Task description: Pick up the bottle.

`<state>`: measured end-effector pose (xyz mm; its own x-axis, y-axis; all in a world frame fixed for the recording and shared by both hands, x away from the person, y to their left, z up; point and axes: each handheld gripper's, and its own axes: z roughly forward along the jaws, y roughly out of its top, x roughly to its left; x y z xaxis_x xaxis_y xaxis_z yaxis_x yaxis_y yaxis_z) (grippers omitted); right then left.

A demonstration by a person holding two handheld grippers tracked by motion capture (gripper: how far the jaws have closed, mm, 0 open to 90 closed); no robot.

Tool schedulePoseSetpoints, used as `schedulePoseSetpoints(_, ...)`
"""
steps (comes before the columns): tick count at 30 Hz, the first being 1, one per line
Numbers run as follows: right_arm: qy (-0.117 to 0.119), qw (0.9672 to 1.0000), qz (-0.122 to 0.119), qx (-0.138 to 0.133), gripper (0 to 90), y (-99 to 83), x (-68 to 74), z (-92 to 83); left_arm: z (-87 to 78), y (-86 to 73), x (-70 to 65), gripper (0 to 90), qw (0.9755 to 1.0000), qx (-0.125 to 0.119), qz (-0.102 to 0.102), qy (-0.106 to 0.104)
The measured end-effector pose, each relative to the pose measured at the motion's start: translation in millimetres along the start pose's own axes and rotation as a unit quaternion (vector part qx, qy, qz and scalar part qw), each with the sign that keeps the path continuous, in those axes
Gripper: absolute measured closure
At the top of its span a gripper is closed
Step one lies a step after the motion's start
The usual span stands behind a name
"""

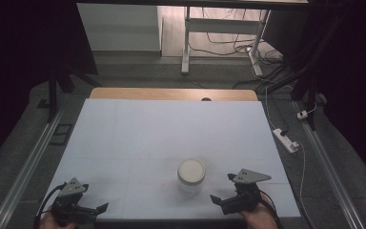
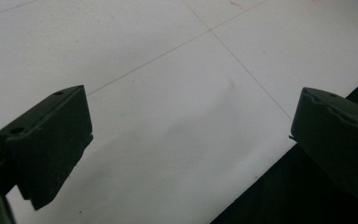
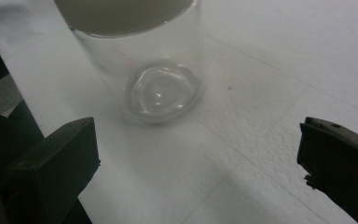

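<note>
Clear glass jar [image 1: 191,177] with a pale lid stands upright on the white bench [image 1: 138,138], in the lower centre of the high view. The right hand-held gripper [image 1: 222,190], lower right, is released, jaws wide apart, and sits just beside the jar; the jar lies ahead of it, up and left in its own view [image 3: 144,65]. The left hand-held gripper [image 1: 95,198], lower left, is likewise released and well apart. Judgement: the right is nearer for a grasp across the jar's vertical axis.

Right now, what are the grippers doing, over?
Left gripper open, near table edge, holding nothing. Right gripper open, aimed at jar, not touching. Jar upright, lid on. Path to jar clear.
</note>
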<state>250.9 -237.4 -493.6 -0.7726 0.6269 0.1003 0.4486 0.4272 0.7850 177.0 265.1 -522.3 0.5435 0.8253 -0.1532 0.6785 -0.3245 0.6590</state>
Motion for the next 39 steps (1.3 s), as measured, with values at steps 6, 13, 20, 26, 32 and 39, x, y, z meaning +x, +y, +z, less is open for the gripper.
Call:
schedulePoseSetpoints(6,0.015,0.9998,-0.008,0.001,0.0,4.7,4.8,7.8,0.7,0.3,-0.4,0.0,1.0,0.002,0.001,-0.003)
schedulePoseSetpoints(13,0.022,0.9996,-0.014,0.014,0.0,12.4,9.1,18.9,0.9,0.3,-0.1,0.0,1.0,0.003,0.002,-0.004)
schedulePoseSetpoints(20,0.025,0.9992,-0.02,0.026,0.0,20.9,14.3,29.9,1.1,0.5,-0.1,0.0,1.0,0.005,0.002,-0.005)
schedulePoseSetpoints(26,0.034,0.9984,-0.032,0.031,0.0,28.8,18.4,38.6,1.1,0.5,0.2,0.0,1.0,0.006,0.002,-0.006)
schedulePoseSetpoints(32,0.039,0.9973,-0.048,0.039,0.0,35.0,22.5,51.0,1.1,0.5,0.3,0.0,1.0,0.006,0.002,-0.008)
schedulePoseSetpoints(39,0.042,0.9966,-0.057,0.042,0.0,40.9,25.3,64.5,1.3,0.5,0.2,0.0,0.9999,0.006,0.003,-0.009)
